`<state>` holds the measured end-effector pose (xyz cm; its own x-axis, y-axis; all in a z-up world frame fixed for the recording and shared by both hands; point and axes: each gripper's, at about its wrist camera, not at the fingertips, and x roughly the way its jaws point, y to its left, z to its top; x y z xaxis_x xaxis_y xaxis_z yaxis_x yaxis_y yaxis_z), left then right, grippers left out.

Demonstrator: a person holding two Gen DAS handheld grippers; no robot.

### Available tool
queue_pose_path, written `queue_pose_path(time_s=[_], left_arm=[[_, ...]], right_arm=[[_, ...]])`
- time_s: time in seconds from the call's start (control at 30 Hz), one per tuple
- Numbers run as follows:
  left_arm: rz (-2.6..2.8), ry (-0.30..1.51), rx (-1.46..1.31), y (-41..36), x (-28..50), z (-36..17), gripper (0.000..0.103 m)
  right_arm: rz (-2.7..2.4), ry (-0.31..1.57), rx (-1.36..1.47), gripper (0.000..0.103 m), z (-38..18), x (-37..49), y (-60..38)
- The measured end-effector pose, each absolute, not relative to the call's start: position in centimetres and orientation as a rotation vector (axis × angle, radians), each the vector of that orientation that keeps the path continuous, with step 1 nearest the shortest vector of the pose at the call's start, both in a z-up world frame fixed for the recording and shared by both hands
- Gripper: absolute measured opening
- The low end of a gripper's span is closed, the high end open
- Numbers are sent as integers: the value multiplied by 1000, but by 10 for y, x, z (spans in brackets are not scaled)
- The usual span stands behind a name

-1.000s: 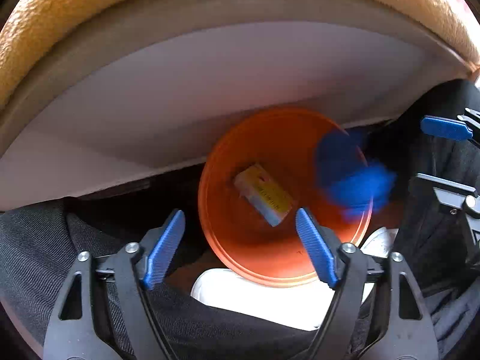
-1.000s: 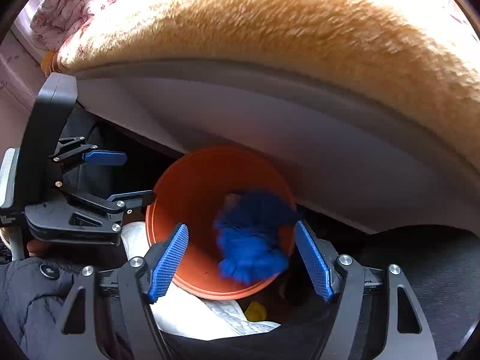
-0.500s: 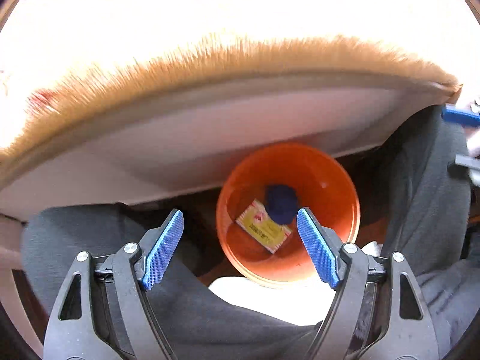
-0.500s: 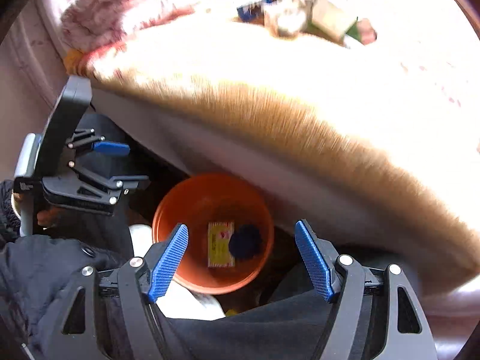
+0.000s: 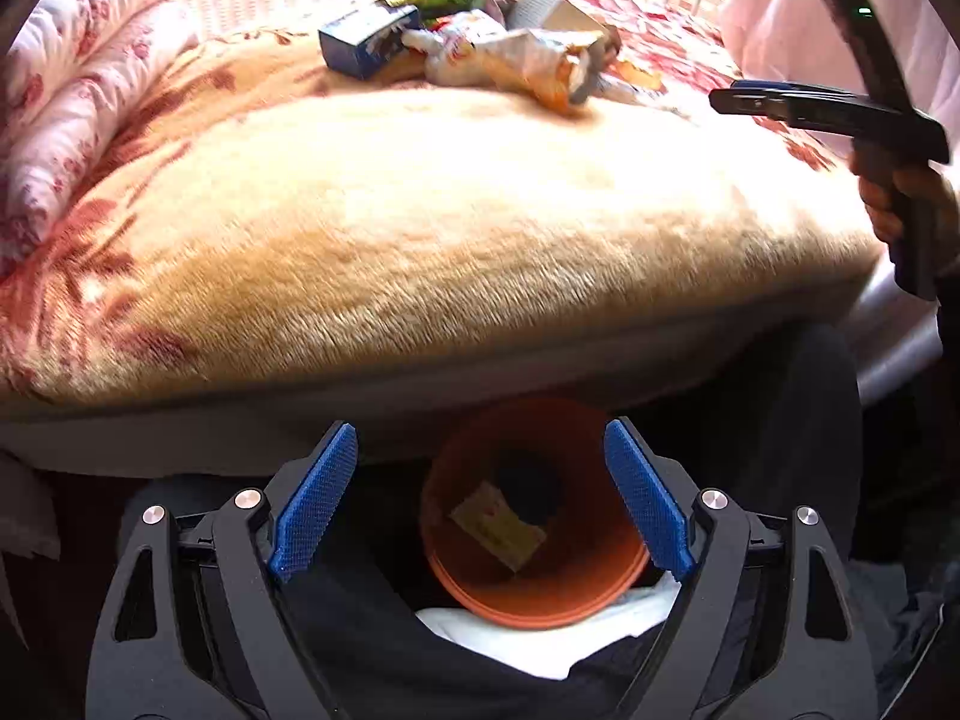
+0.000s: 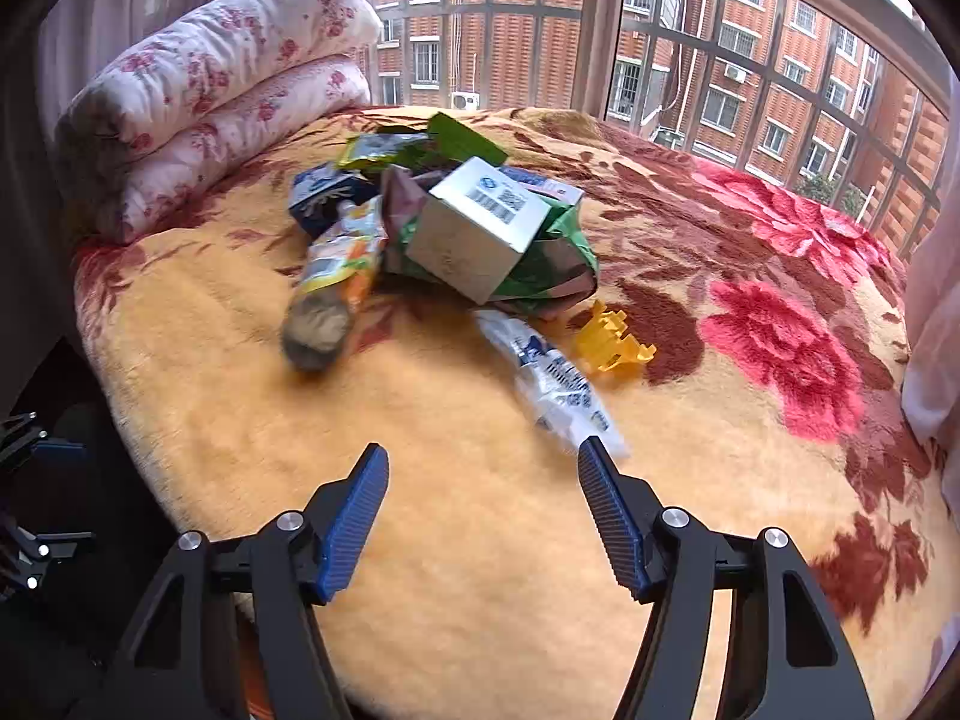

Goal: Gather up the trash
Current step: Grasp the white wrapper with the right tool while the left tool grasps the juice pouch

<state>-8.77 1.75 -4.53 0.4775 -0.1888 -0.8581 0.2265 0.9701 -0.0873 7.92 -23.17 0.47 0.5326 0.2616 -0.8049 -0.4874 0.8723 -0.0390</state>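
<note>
floral blanket (image 6: 660, 420) on bed, barred window (image 6: 600, 18), probably daylight outside.

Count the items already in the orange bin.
2: a yellow carton lying on the bottom of the orange bin, and a dark wad behind it. More may be hidden.

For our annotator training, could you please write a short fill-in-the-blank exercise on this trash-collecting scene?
1. The bucket on the floor beside the bed is ____ in colour.
2. The pile of trash lies on a ____-patterned blanket.
3. Between the fingers of the right gripper there is ____.
4. The plastic piece beside the white wrapper is ____.

Missing words: orange; floral; nothing; yellow
</note>
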Motion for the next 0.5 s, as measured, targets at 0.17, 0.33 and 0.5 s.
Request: queue_pose_path(time_s=[0.17, 0.33, 0.5], left_arm=[[-234, 1027, 18, 20, -73, -27, 82], [-224, 1019, -7, 21, -56, -18, 82], [-211, 1013, -60, 20, -41, -9, 82]], right_arm=[[460, 989, -287, 64, -24, 137, -241], [516, 1042, -329, 59, -44, 155, -234], [563, 1064, -306, 26, -49, 155, -228]])
